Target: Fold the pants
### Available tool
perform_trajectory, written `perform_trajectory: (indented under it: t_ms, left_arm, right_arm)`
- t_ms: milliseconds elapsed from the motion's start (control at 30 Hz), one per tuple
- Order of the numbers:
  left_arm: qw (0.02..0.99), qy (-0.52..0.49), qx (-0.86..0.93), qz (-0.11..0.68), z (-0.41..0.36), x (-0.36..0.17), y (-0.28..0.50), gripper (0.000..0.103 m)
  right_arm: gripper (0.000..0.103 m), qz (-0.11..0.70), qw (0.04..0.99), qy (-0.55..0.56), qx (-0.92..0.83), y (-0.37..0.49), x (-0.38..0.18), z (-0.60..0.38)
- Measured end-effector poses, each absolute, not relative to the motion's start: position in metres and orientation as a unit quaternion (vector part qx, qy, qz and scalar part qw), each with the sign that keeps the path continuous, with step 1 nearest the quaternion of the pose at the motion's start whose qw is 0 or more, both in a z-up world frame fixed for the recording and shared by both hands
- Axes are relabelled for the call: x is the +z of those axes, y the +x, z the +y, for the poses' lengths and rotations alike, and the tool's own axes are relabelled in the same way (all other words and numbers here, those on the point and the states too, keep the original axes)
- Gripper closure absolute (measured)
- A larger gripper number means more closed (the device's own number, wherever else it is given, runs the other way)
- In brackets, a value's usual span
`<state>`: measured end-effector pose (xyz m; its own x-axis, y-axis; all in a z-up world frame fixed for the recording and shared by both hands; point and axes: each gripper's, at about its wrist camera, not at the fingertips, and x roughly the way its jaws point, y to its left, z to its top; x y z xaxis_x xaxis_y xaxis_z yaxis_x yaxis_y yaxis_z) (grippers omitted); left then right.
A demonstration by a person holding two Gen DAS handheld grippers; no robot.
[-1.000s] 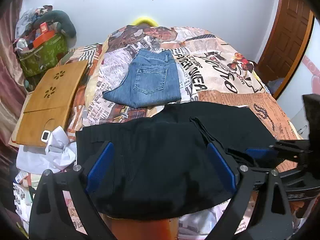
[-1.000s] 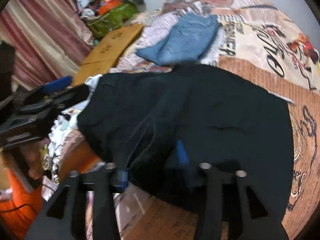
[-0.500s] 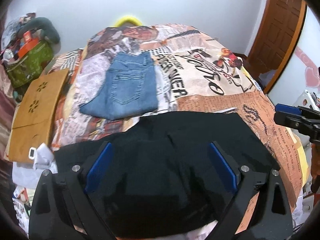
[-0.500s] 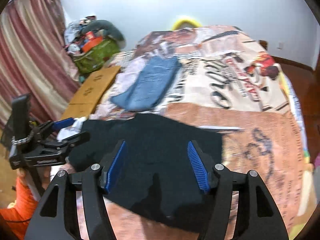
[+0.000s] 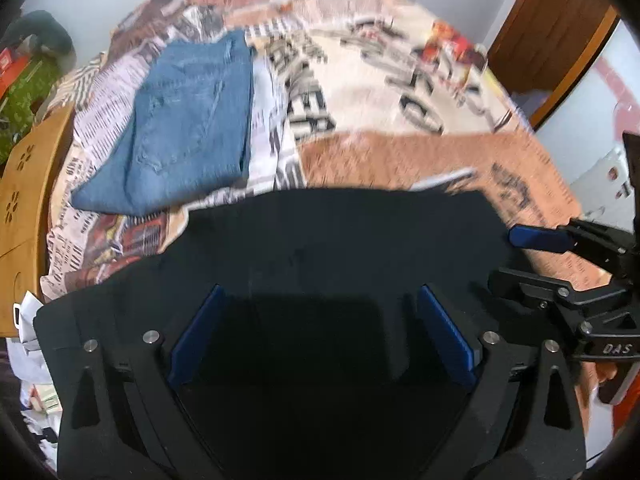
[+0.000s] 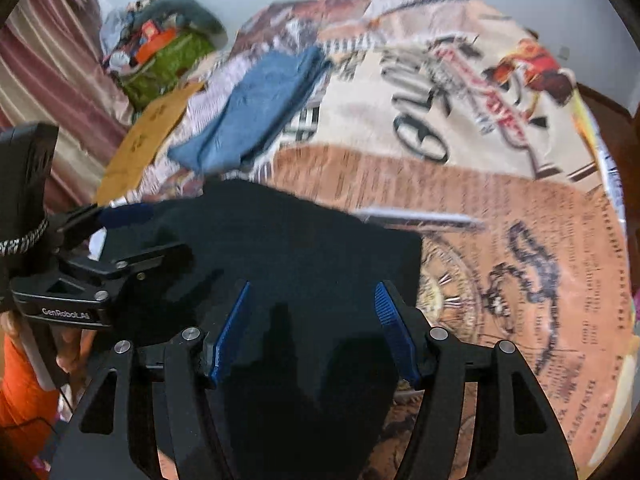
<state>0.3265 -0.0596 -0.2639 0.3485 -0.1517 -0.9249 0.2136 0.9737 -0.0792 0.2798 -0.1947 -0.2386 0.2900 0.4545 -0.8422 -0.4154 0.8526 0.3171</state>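
Black pants (image 5: 328, 248) lie folded on the near part of the bed, also in the right wrist view (image 6: 288, 252). My left gripper (image 5: 320, 312) is open and empty, its blue pads wide apart just above the near edge of the black pants. My right gripper (image 6: 312, 312) is open and empty over the right part of the same pants. Each gripper shows in the other's view: the right one (image 5: 560, 264) at the pants' right edge, the left one (image 6: 100, 248) at their left edge.
A folded pair of blue jeans (image 5: 180, 128) lies farther back on the printed bedspread (image 5: 400, 92). A wooden board (image 5: 24, 184) and a green bag (image 6: 164, 64) with clutter sit at the left. A brown door (image 5: 560, 28) is at the right.
My right gripper has let go of the black pants and opened. Both grippers have drawn back and then lowered over the folded pants; the current frames are blurred by motion.
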Motion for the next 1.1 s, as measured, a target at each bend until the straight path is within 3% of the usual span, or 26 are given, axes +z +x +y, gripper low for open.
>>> perform_trajectory:
  t_ms: [133,467,633,1100]
  left_arm:
    - [0.821,0.043,-0.107,0.559,-0.059,-0.279,0.324,0.000]
    - [0.833,0.067,-0.085,0.543,-0.046,-0.270,0.307,0.000]
    - [0.838,0.074,-0.075,0.536,-0.037,-0.262,0.287,0.000]
    - [0.866,0.062,-0.032,0.495,-0.002,-0.221,0.240,0.000]
  right_arm:
    - [0.043,0.551,0.790,0.004,0.270,0.280,-0.259,-0.189]
    - [0.037,0.550,0.796,0.008,0.252,0.262,-0.254,-0.200]
    - [0.027,0.553,0.802,0.007,0.225,0.248,-0.253,-0.213]
    - [0.026,0.527,0.822,0.004,0.214,0.226,-0.217,-0.213]
